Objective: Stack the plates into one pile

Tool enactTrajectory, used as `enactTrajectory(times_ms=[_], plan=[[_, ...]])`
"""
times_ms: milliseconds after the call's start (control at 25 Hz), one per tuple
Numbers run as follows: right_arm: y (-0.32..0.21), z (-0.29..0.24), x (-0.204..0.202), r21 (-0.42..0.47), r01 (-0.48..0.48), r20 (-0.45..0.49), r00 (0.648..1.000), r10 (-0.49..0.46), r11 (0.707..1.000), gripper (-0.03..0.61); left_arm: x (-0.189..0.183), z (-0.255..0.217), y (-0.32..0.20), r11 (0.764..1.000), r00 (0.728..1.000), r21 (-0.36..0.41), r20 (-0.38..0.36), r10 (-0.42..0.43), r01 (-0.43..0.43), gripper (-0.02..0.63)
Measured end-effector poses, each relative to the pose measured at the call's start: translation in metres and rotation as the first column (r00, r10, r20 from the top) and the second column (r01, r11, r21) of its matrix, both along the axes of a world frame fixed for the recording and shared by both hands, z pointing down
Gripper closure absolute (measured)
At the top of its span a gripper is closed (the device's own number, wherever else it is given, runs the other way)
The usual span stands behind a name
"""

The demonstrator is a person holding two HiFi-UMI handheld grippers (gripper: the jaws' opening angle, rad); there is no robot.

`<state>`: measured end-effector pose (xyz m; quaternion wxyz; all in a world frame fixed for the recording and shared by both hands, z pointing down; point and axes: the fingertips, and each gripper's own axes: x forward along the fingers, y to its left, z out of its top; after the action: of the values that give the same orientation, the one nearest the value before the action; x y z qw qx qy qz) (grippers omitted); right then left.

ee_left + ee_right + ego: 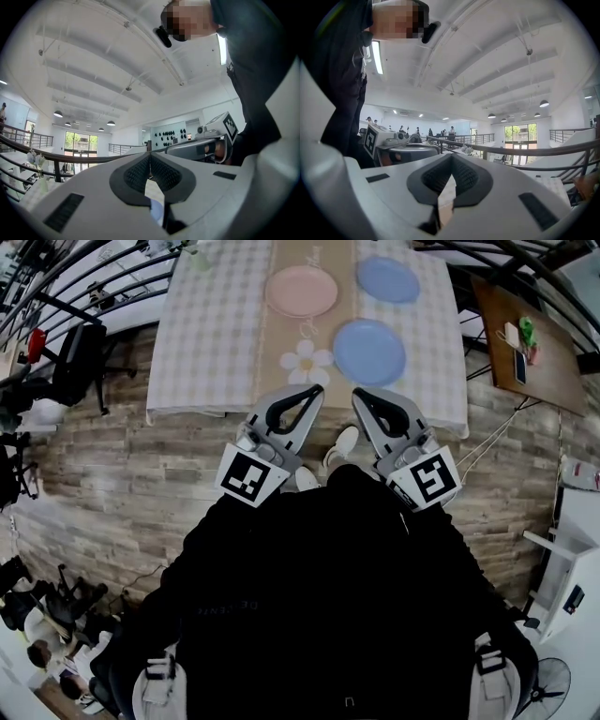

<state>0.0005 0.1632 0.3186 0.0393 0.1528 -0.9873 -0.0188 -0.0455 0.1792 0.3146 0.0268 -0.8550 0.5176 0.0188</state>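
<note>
Three plates lie apart on the checked tablecloth (206,324): a pink plate (301,291) at the far middle, a blue plate (388,279) at the far right, and a second blue plate (369,352) nearer me. My left gripper (317,388) and right gripper (357,393) are held side by side close to my body, short of the table's near edge and pointing toward it. Both are shut with nothing between the jaws. In the left gripper view the left gripper (150,153) has its tips together, and the right gripper (451,156) looks the same in its own view.
A beige runner (291,338) with a white flower shape (307,360) crosses the table. A brown side table (525,343) with small items stands to the right, dark chairs (80,362) to the left. Railings run along the far side. The floor is wood plank.
</note>
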Motion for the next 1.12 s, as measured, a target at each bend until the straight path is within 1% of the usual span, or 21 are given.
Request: enactTrajectory(times_ms=[200, 360, 480, 600, 760, 1000, 1120], plan=[[-0.028, -0.003, -0.006, -0.008, 0.012, 0.028, 1.000, -0.012, 1.000, 0.571, -0.005, 0.000, -0.024, 1.000, 0.999, -0.011, 0.027, -0.019, 0.019, 0.594], [-0.056, -0.006, -0.008, -0.014, 0.010, 0.040, 0.999, -0.010, 1.000, 0.571, -0.008, -0.001, -0.050, 1.000, 0.999, -0.015, 0.028, -0.025, 0.026, 0.594], [-0.081, -0.007, -0.008, -0.026, 0.000, 0.052, 0.999, 0.001, 1.000, 0.571, -0.006, -0.001, -0.074, 1.000, 0.999, -0.016, 0.039, -0.018, 0.019, 0.594], [-0.107, 0.000, -0.002, -0.016, 0.002, 0.038, 0.999, -0.002, 1.000, 0.571, -0.003, -0.002, -0.100, 1.000, 0.999, -0.018, 0.041, -0.014, 0.015, 0.594], [-0.140, 0.002, -0.002, -0.045, -0.005, 0.046, 0.999, 0.007, 0.999, 0.571, -0.001, -0.002, -0.132, 0.999, 0.999, -0.030, 0.042, -0.010, 0.011, 0.594], [-0.179, -0.007, -0.002, -0.044, -0.008, 0.066, 0.998, 0.011, 0.999, 0.571, 0.004, -0.008, -0.171, 1.000, 0.999, -0.030, 0.044, 0.002, 0.000, 0.594], [-0.197, -0.005, 0.003, -0.057, -0.013, 0.073, 0.997, 0.017, 0.998, 0.571, 0.009, -0.006, -0.187, 0.999, 0.999, -0.044, 0.052, 0.007, -0.005, 0.594]])
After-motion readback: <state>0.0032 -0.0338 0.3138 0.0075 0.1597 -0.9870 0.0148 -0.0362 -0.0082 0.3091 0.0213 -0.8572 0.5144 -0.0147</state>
